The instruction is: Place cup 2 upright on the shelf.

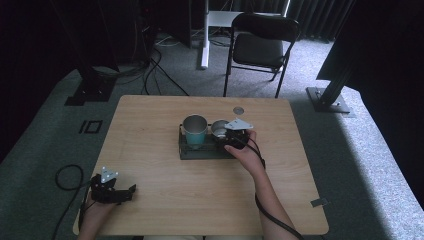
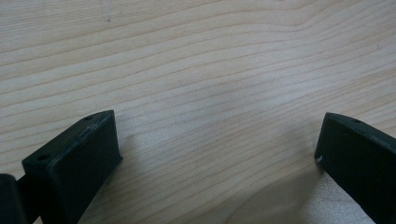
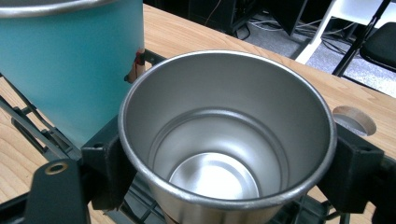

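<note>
A dark wire rack (image 1: 192, 150) sits mid-table. In it stands a teal cup (image 1: 195, 130) with a steel rim, upright. Right beside it is a bare steel cup (image 1: 219, 128), also upright and empty inside (image 3: 224, 154). My right gripper (image 1: 235, 136) holds this steel cup, its two black jaws pressed on opposite sides of the wall just below the rim. The teal cup (image 3: 70, 60) stands close to the steel one, at its left. My left gripper (image 1: 122, 194) rests low over the bare tabletop at the near left corner, jaws wide apart with nothing between them (image 2: 219, 154).
A round grommet hole (image 1: 238, 110) lies in the table (image 1: 150, 125) behind the rack. A black folding chair (image 1: 260, 45) and a white desk leg (image 1: 204, 35) stand beyond the far edge. Cables trail on the carpet at left.
</note>
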`<state>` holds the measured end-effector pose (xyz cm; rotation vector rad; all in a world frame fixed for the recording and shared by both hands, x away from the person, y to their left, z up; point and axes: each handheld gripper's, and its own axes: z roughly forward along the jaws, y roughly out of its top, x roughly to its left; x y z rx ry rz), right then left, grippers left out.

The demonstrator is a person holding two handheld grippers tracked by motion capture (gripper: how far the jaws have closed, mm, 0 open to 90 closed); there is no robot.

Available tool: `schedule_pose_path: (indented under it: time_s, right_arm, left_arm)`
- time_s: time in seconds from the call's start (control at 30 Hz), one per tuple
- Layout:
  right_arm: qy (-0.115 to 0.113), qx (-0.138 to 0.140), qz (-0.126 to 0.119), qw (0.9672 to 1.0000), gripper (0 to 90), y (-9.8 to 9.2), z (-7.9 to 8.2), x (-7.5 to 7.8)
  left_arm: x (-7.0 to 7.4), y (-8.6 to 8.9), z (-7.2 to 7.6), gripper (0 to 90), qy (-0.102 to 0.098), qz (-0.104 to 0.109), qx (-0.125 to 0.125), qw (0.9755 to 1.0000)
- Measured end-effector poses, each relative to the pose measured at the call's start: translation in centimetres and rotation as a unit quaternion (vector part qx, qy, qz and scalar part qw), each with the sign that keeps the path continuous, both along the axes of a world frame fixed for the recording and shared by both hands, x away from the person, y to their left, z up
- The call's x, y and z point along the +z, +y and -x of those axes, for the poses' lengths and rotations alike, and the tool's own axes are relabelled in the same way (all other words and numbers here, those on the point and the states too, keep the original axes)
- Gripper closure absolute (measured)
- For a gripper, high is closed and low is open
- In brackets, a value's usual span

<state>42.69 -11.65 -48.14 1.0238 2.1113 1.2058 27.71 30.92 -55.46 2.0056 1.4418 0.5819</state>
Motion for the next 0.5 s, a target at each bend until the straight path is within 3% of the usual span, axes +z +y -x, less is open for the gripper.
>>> schedule_pose_path:
  time_s: [0.23, 0.33, 0.5]
  right_arm:
    - [0.010, 0.006, -0.013, 0.9998, 17.9, -0.08, -0.26, -0.08]
    - [0.011, 0.027, -0.015, 0.9995, 17.8, -0.37, -0.40, -0.15]
    - [0.009, 0.036, -0.018, 0.9992, 16.9, -0.57, -0.25, -0.11]
  left_arm:
    - [0.00, 0.00, 0.00, 0.4, 0.000, 0.000, 0.000, 1.0000]
    - [0.00, 0.00, 0.00, 0.4, 0.000, 0.000, 0.000, 1.0000]
    - [0.00, 0.00, 0.00, 0.4, 0.000, 0.000, 0.000, 1.0000]
